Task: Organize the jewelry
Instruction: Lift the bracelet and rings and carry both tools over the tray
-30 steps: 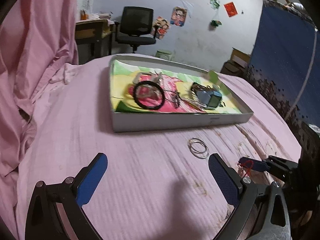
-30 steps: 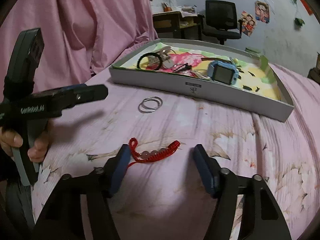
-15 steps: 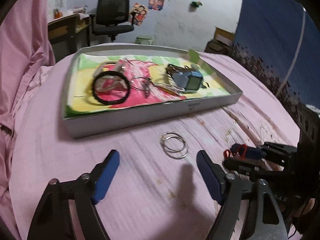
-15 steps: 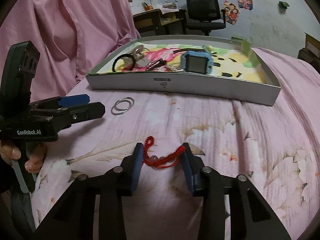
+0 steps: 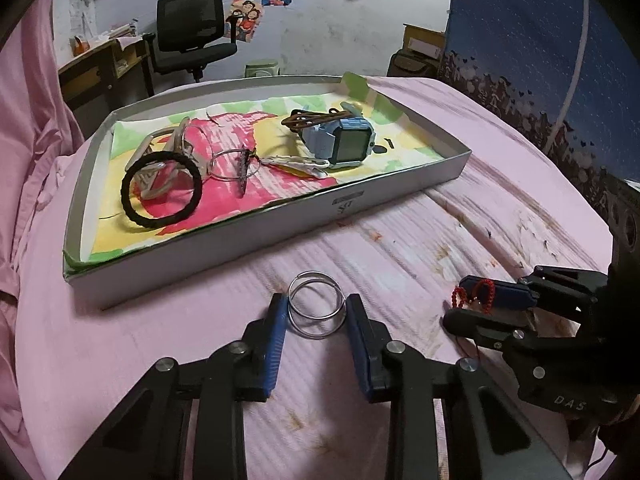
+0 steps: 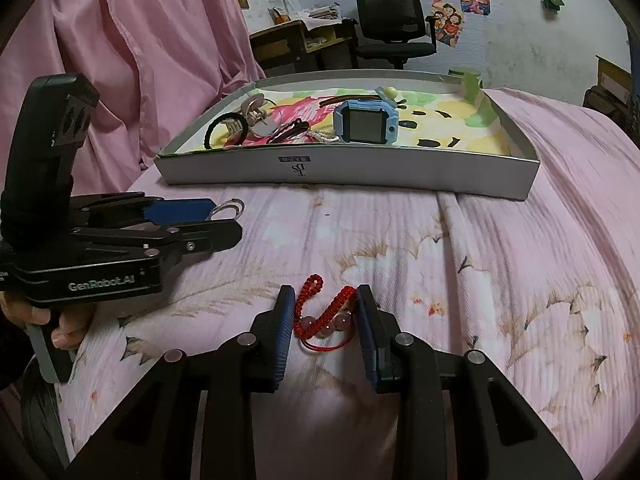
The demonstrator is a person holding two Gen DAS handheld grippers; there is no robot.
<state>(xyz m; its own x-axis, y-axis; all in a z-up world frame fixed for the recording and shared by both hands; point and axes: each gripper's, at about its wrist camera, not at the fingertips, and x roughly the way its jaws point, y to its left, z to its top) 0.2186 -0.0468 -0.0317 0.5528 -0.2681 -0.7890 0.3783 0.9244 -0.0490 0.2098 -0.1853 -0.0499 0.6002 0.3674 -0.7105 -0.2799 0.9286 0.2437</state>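
The left gripper [image 5: 316, 312] is closing its jaws around the pair of silver rings [image 5: 316, 305] lying on the pink cloth [image 5: 160, 340], with its blue pads touching the rings' sides. The right gripper [image 6: 325, 322] is closing on the red beaded bracelet [image 6: 326, 314], bunched between its pads. Ahead of both grippers, the shallow tray [image 5: 280, 220] is holding a blue watch [image 5: 347, 143] and a black band [image 5: 162, 188]
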